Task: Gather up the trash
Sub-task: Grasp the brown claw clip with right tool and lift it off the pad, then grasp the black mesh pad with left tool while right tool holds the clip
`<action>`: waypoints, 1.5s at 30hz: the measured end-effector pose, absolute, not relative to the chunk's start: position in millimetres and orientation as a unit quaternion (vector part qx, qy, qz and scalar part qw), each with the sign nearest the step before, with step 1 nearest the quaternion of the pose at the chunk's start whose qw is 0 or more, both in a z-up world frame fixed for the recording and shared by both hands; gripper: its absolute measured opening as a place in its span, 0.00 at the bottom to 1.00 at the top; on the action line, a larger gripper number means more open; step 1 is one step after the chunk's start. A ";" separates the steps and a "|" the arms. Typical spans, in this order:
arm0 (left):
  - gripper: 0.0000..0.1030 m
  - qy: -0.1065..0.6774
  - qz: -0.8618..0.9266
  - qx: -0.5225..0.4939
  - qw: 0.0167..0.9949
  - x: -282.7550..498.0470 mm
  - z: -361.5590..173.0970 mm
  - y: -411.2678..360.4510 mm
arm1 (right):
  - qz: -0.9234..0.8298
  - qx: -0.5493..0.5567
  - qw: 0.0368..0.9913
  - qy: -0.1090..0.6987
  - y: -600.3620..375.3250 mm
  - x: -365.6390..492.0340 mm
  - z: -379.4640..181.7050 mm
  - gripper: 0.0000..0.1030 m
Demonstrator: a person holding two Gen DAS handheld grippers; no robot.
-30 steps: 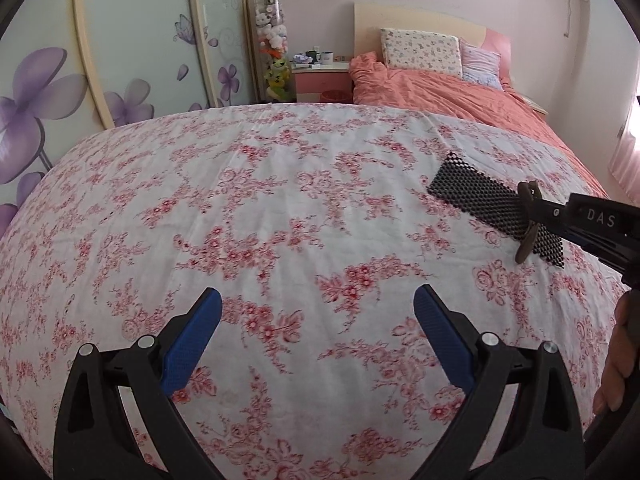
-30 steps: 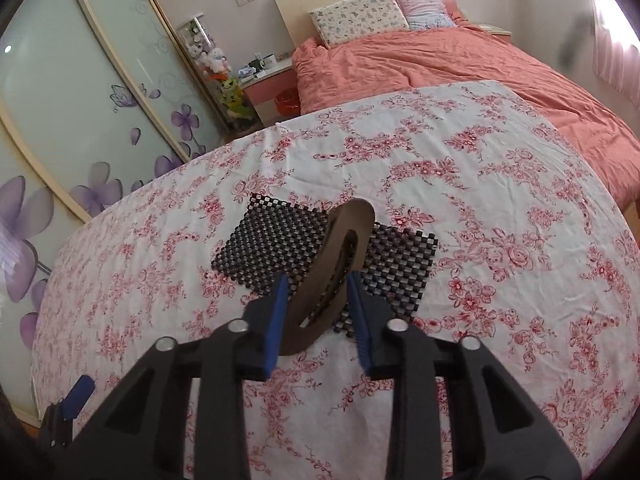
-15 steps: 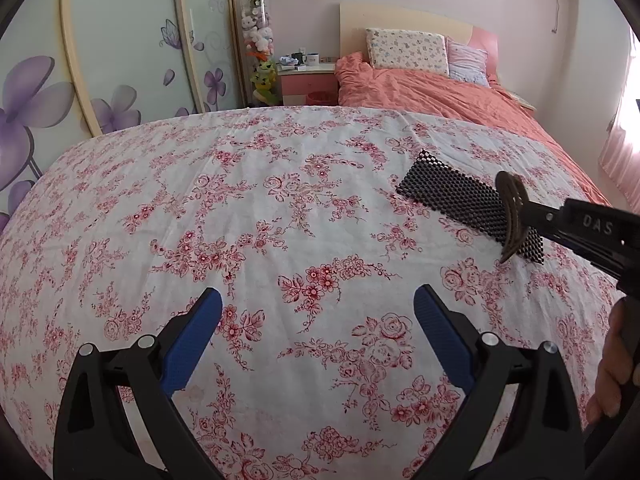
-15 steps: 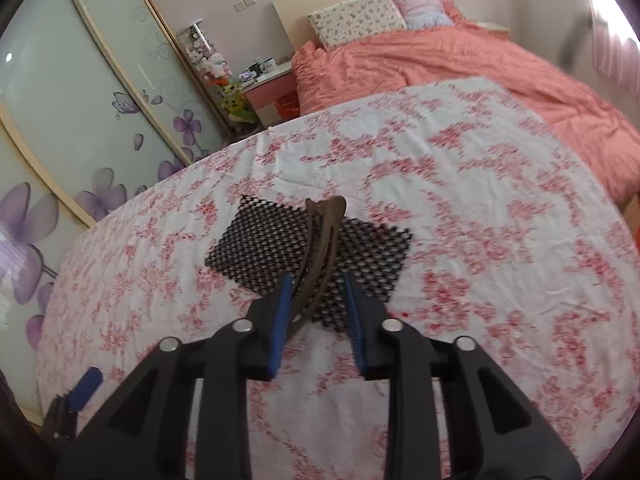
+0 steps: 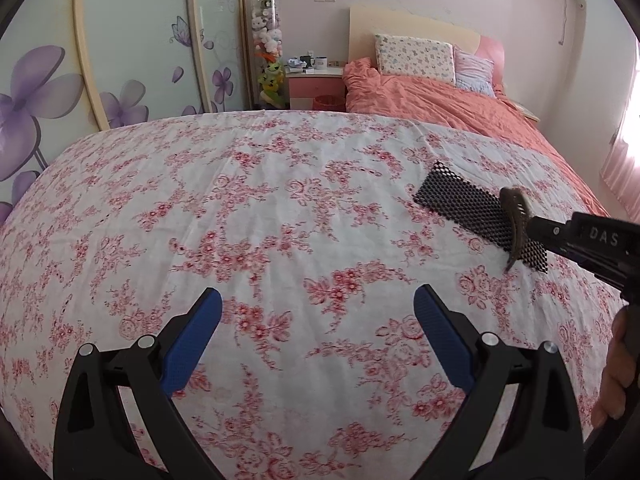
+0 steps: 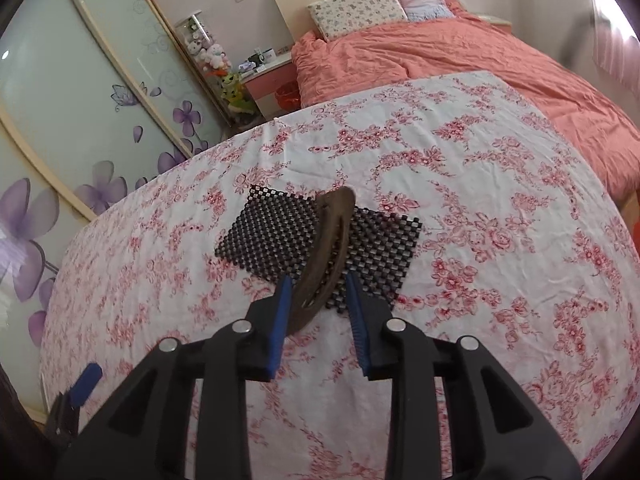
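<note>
A brown curved piece with slots (image 6: pixel 326 248) stands on edge over the near edge of a black mesh mat (image 6: pixel 280 236) on the floral cloth. My right gripper (image 6: pixel 316 292) is shut on the piece near its lower end, and its jaws are opening with the piece still between the blue pads. In the left wrist view the brown piece (image 5: pixel 516 224) is upright at the right gripper's tip. Its lower point reaches the cloth beside the mat (image 5: pixel 460 200). My left gripper (image 5: pixel 318 312) hangs open over bare cloth, well left of the mat, with nothing between its fingers.
The white cloth with red flowers (image 5: pixel 260 220) covers a wide surface. Behind it is a bed with an orange duvet (image 5: pixel 432 104) and pillows, then a pink nightstand (image 5: pixel 316 86). Sliding doors with purple flowers (image 5: pixel 120 60) stand at the left. A hand (image 5: pixel 616 380) grips the right tool's handle.
The brown piece has turned between the right jaws, from showing its broad face to standing more edge-on. The left wrist view has shifted a little; the left gripper stays open.
</note>
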State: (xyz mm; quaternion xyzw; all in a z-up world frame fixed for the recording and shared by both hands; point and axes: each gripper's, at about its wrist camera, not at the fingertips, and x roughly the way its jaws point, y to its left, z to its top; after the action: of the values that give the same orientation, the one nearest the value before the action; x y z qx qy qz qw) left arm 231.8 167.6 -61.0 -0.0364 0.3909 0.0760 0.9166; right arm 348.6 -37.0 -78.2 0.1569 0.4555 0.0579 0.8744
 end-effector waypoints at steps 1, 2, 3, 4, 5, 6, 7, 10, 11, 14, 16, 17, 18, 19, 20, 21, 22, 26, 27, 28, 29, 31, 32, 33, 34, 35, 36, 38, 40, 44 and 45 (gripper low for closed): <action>0.93 0.391 0.078 -0.036 0.917 231.0 -61.4 169.9 | 0.055 0.160 0.873 0.457 -36.1 349.9 -78.6 0.31; 0.93 0.391 0.080 -0.039 0.916 230.1 -61.9 174.4 | 0.054 0.164 0.872 0.459 -34.7 351.4 -78.5 0.31; 0.93 0.391 0.082 -0.041 0.916 229.6 -62.2 176.9 | 0.053 0.168 0.871 0.459 -33.3 352.7 -77.8 0.32; 0.93 0.391 0.083 -0.044 0.916 229.3 -62.2 179.4 | 0.052 0.169 0.871 0.458 -31.8 353.5 -77.0 0.32; 0.93 0.391 0.086 -0.048 0.915 228.7 -62.5 184.1 | 0.051 0.171 0.872 0.456 -29.8 353.9 -75.9 0.35; 0.93 0.390 0.087 -0.049 0.915 228.5 -62.3 186.2 | 0.051 0.172 0.873 0.454 -27.6 354.1 -74.9 0.39; 0.93 0.390 0.089 -0.051 0.915 228.1 -62.4 189.1 | 0.051 0.172 0.874 0.452 -25.4 354.1 -74.1 0.41; 0.93 0.389 0.093 -0.056 0.915 226.9 -61.8 195.8 | 0.046 0.166 0.878 0.447 -14.9 358.8 -75.1 0.47; 0.93 0.388 0.094 -0.058 0.915 226.6 -61.5 197.5 | 0.045 0.162 0.878 0.448 -11.9 361.5 -76.0 0.47; 0.93 0.385 0.096 -0.058 0.916 226.2 -60.6 200.1 | 0.043 0.154 0.880 0.447 -3.1 368.7 -80.6 0.47; 0.93 0.384 0.097 -0.057 0.916 227.6 -60.4 201.5 | 0.044 0.146 0.884 0.441 2.8 372.2 -81.8 0.46; 0.93 0.384 0.098 -0.058 0.916 228.5 -60.4 202.0 | 0.041 0.136 0.886 0.441 7.2 375.3 -83.0 0.46; 0.93 0.384 0.098 -0.060 0.916 229.7 -60.2 202.6 | 0.041 0.128 0.886 0.443 10.6 379.2 -84.8 0.41; 0.93 0.384 0.098 -0.061 0.916 230.3 -60.1 202.8 | 0.043 0.123 0.886 0.444 13.1 382.1 -86.7 0.37; 0.93 0.384 0.098 -0.062 0.916 231.8 -59.9 202.6 | 0.041 0.117 0.886 0.447 15.6 385.9 -89.8 0.26; 0.93 0.384 0.098 -0.063 0.916 232.5 -59.9 202.6 | 0.042 0.112 0.884 0.452 17.2 388.8 -93.0 0.15; 0.93 0.385 0.097 -0.064 0.916 233.6 -59.7 201.9 | 0.048 0.109 0.882 0.456 18.0 390.4 -95.4 0.14; 0.93 0.384 0.084 -0.065 0.917 240.0 -58.6 191.2 | 0.062 0.103 0.896 0.428 8.0 375.9 -87.6 0.11; 0.93 0.384 0.080 -0.065 0.918 241.4 -58.3 187.6 | 0.063 0.104 0.898 0.422 3.1 371.3 -84.5 0.11; 0.93 0.384 0.072 -0.066 0.918 244.1 -58.0 181.6 | 0.065 0.106 0.900 0.417 -3.4 366.9 -81.6 0.11; 0.93 0.384 0.067 -0.066 0.919 245.4 -57.8 176.5 | 0.069 0.111 0.901 0.415 -13.2 361.4 -79.2 0.11; 0.93 0.381 0.050 -0.062 0.921 251.3 -56.1 160.5 | 0.061 0.111 0.902 0.412 -35.4 350.5 -76.1 0.11; 0.93 0.380 0.043 -0.058 0.922 255.0 -55.2 152.1 | 0.056 0.111 0.903 0.412 -43.8 346.5 -75.3 0.11; 0.93 0.380 0.037 -0.056 0.922 258.1 -54.7 145.7 | 0.049 0.112 0.903 0.411 -55.4 342.2 -74.8 0.11; 0.93 0.380 0.029 -0.054 0.923 262.4 -54.3 137.2 | 0.039 0.114 0.903 0.412 -70.4 336.1 -74.5 0.11; 0.93 0.380 0.018 -0.052 0.923 268.5 -53.8 127.0 | 0.033 0.116 0.903 0.413 -81.6 331.1 -74.9 0.11; 0.93 0.381 0.007 -0.051 0.923 274.8 -53.9 117.0 | 0.028 0.117 0.902 0.414 -90.1 328.0 -75.6 0.11; 0.93 0.386 -0.014 -0.043 0.921 291.7 -54.7 94.4 | 0.011 0.113 0.902 0.416 -110.6 318.6 -78.6 0.11; 0.93 0.391 -0.029 -0.032 0.919 306.4 -57.3 74.7 | -0.005 0.107 0.901 0.421 -127.9 311.0 -84.4 0.11; 0.89 0.405 -0.042 0.010 0.914 329.4 -66.2 43.3 | -0.021 0.107 0.898 0.427 -147.2 306.0 -94.9 0.11; 0.87 0.409 -0.041 0.024 0.911 333.5 -69.6 36.4 | -0.020 0.109 0.898 0.426 -152.3 303.2 -96.9 0.12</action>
State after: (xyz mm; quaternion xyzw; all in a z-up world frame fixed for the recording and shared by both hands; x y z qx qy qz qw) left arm 333.5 36.4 -69.6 0.0238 0.4093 -0.0406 0.9112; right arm 303.2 -152.3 -96.9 0.1089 0.4263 -0.0199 0.8978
